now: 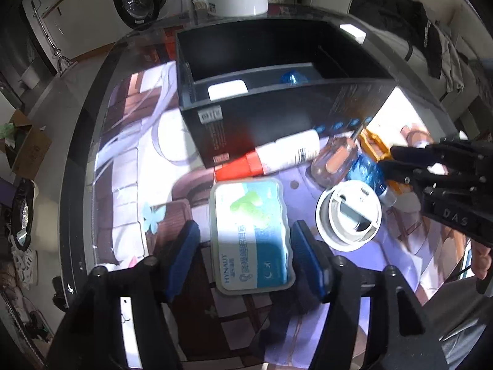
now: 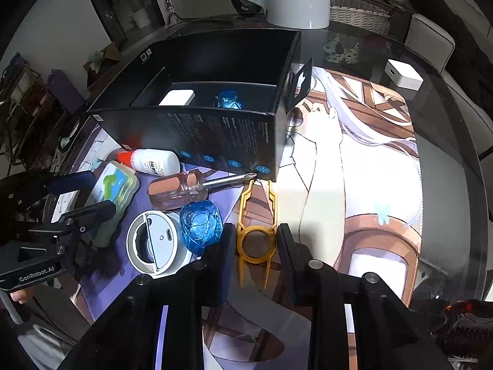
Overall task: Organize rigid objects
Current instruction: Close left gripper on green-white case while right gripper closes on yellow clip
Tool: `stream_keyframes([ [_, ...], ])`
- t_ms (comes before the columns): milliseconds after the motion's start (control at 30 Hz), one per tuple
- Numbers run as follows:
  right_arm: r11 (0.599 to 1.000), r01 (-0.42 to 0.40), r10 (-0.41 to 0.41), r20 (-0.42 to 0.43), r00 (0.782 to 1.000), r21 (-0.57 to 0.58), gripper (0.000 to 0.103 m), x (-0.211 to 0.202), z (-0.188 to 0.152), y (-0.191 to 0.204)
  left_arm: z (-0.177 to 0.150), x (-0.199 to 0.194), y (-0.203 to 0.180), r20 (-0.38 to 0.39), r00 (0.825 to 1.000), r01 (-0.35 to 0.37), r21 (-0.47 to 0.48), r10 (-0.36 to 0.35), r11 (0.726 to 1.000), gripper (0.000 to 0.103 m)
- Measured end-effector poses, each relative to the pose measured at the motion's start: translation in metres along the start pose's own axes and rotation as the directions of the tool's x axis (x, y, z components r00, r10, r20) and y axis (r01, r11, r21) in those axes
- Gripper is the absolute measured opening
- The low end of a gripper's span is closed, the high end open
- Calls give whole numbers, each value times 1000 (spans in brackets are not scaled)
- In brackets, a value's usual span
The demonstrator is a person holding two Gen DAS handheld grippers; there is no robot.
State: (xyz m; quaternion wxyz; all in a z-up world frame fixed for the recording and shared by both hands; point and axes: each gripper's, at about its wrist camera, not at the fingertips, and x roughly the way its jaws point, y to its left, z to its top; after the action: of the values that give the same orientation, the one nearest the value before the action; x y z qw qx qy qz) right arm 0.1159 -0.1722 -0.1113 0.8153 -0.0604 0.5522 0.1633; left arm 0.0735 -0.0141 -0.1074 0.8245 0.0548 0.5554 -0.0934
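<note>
Left tongs [image 1: 245, 240]: held spread, one blue pad on each side of the flat pack; whether the pads touch it cannot be told. In the right wrist view they are seen at 9 o'clock [image 2: 92, 194].
Flat pack [image 1: 251, 234]: a wavy-edged case with a green and blue label, lying flat on the printed mat, at 6 o'clock of the glue bottle.
Glue bottle [image 1: 277, 155]: white with a red cap, lying on its side just in front of the black box wall.
Black box [image 1: 277, 117]: open-topped, standing at 12 o'clock on the worktop; a white block [image 1: 228, 89] and a blue faceted piece [image 1: 291, 77] are seen inside it.
Screwdriver [image 2: 191, 186]: clear handle with an orange core, lying with its tip toward the box's lower corner.
White ring [image 2: 157, 242]: a round white device lying flat, at 6 o'clock of the screwdriver handle.
Blue gem [image 2: 201, 225]: a faceted blue object just beside the white ring, at 9 o'clock of the right tongs.
Right tongs [image 2: 255, 243]: held spread, with the yellow clip between the fingers; no pinch is seen.
Yellow clip [image 2: 257, 231]: a thin ring-and-prong plastic piece lying flat on the printed mat [image 2: 354, 185].
White cube [image 2: 403, 75]: standing at 2 o'clock on the glass worktop [image 2: 446, 154], well apart from the rest.
</note>
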Motion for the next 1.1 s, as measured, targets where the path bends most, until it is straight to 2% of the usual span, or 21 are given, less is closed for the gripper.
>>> stream_keyframes([
  [67,1000,13,-13,3,1000,-14,29,0,0,3,-3,6,-2,-29,999,25,-3,-25,1000,64],
  [133,1000,18,-18,4,1000,-20,29,1,0,4,-3,6,-4,-18,1000,2,12,-2,1000,65],
  [200,1000,16,-16,4,1000,-26,31,1,0,5,-2,6,-4,-15,1000,8,5,-7,1000,57],
  [300,999,35,-34,10,999,-40,33,2,0,8,-1,6,-1,-19,1000,18,-10,-18,1000,56],
  [400,998,48,-48,6,999,-43,26,1,-1,9,0,5,0,-20,1000,17,-17,-17,1000,56],
  [600,1000,19,-19,2,1000,-17,26,-3,-2,3,1,3,5,-11,1000,25,-36,-25,999,55],
  [767,1000,4,-3,23,1000,-13,26,-11,-4,4,-1,-9,5,25,999,27,-35,-26,999,55],
  [1000,1000,-18,21,97,995,-25,26,-37,-3,16,-3,-34,3,104,994,34,-10,-33,999,54],
  [1100,999,-16,21,114,993,-48,26,-43,-3,22,-2,-32,4,87,995,44,-15,-43,999,54],
])
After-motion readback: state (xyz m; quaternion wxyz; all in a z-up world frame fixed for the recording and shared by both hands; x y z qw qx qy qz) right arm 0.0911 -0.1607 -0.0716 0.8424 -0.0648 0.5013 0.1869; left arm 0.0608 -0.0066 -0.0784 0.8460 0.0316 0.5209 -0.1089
